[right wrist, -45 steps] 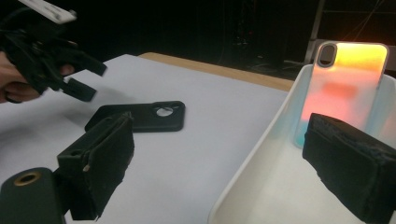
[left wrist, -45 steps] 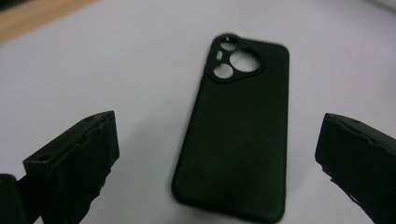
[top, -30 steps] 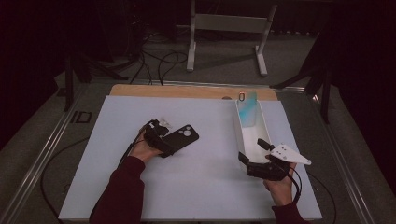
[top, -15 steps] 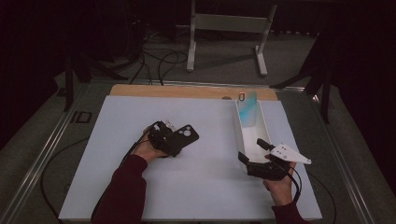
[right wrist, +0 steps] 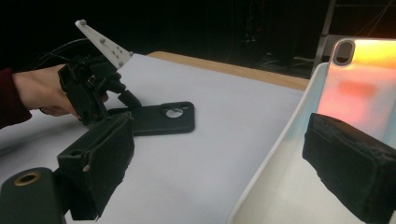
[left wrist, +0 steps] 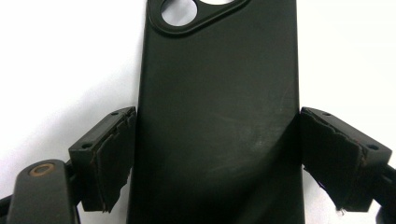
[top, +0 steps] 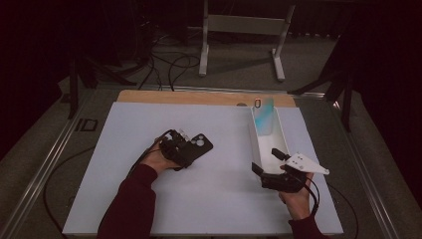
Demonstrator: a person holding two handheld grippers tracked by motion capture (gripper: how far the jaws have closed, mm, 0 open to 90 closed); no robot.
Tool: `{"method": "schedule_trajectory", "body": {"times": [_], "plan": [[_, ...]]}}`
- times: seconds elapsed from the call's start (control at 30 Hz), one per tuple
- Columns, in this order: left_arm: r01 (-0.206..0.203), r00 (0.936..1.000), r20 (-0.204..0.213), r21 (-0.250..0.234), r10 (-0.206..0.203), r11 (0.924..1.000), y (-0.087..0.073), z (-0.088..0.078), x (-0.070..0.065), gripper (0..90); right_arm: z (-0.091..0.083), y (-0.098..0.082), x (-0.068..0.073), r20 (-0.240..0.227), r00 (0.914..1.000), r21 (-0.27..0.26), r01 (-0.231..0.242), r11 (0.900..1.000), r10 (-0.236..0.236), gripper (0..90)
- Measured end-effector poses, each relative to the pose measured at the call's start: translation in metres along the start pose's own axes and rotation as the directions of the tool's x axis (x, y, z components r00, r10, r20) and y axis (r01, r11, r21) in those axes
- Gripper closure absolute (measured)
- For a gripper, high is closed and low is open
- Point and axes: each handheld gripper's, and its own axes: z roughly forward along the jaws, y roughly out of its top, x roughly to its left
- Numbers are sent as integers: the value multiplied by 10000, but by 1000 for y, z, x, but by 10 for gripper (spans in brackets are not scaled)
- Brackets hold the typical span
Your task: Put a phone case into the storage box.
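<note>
My left gripper (top: 186, 149) has its jaws set against both long edges of the black phone case (left wrist: 219, 116) — in the left gripper view the pads touch the case on either side, so I read it as clamped. The case lies flat on the white table sheet (top: 149, 199), its camera cutout pointing toward two o'clock from my left hand (top: 161, 160) in the high view. My right gripper (top: 271, 164) sits with its jaws spread wide at the near end of the white tray (top: 255, 144), holding nothing; in the right gripper view one jaw hangs outside the tray wall and the other over its inside. An iridescent phone case (top: 263, 117) leans at the tray's far end, at twelve o'clock from that gripper. There is plenty of bare sheet between the two grippers and toward six o'clock — the wooden table edge (top: 199, 97) runs along the far side. The black case's lower end is cut off at the bottom of the left gripper view, and its top corner runs out of frame. The room beyond the table is too dark for me to make out much besides a metal stand (top: 244, 30) and floor cables (top: 164, 64).
</note>
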Motion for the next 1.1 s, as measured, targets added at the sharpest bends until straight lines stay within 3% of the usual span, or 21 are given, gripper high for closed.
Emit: {"method": "schedule_trajectory", "body": {"times": [0.13,0.37,0.4,0.53,0.73,0.77,0.83,0.87,0.97,1.03,1.07,1.1], "plan": [[51,9999,-152,-133,-53,9999,-1,-1,-1,162,-1,1,-2,15,10000,-21,-69,10000,69,87],[139,9996,-215,-1002,-161,9949,1,-16,-5,161,-1,2,-2,52,9999,-26,-111,9999,111,87],[176,9994,-256,-1324,-212,9910,2,-23,-8,161,0,3,-2,49,9999,34,-131,9999,131,87],[142,9993,-307,-1719,-198,9850,3,-33,-12,160,2,4,-2,-56,9994,148,-353,9993,354,87],[-62,9988,-476,-2483,-58,9687,4,-55,-21,159,13,11,-2,-423,9970,559,-620,9965,644,109],[-82,9985,-537,-2746,-68,9615,4,-61,-24,159,15,12,-2,-500,9963,563,-675,9961,704,115],[-121,9988,-496,-2965,-27,9550,5,-66,-27,159,20,16,-1,-718,9942,701,-747,9947,797,119],[-121,9988,-496,-2965,-27,9550,5,-66,-27,159,20,16,-1,-718,9942,701,-747,9947,797,119],[-237,9989,-461,-3473,82,9374,6,-77,-36,159,29,24,4,-972,9930,764,-604,9952,678,116],[-360,9987,-470,-3667,201,9296,8,-82,-41,158,33,30,7,-942,9937,843,-519,9951,598,116],[-360,9987,-470,-3667,201,9296,8,-82,-41,158,33,30,7,-942,9937,843,-519,9951,598,116],[-431,9987,-401,-3819,301,9232,10,-85,-45,158,35,32,8,-938,9938,916,-505,9945,591,117]]}}
